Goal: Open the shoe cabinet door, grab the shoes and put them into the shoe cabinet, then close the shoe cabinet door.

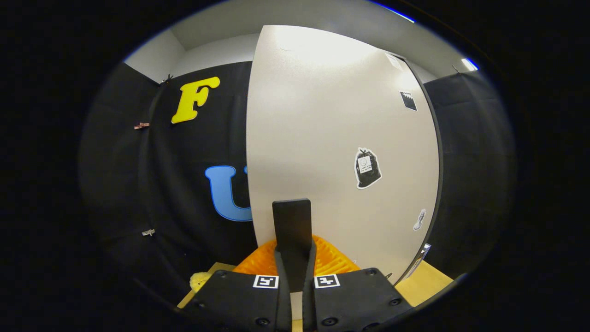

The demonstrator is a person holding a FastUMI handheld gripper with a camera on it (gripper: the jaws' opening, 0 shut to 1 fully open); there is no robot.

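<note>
The white shoe cabinet door stands close in front of me. Its dark upright handle sticks up between my fingers. My gripper is shut on this handle, one finger pressing on each side of its lower part. A dark line runs down the door's right edge; I cannot tell whether the door is ajar. A small yellow soft thing, perhaps part of a shoe, lies low to the left of my fingers, mostly hidden by the gripper body.
Several stickers sit on the door's right half. A light wooden surface shows below the door on both sides. The black booth wall stands to the left of the door and beyond its right edge.
</note>
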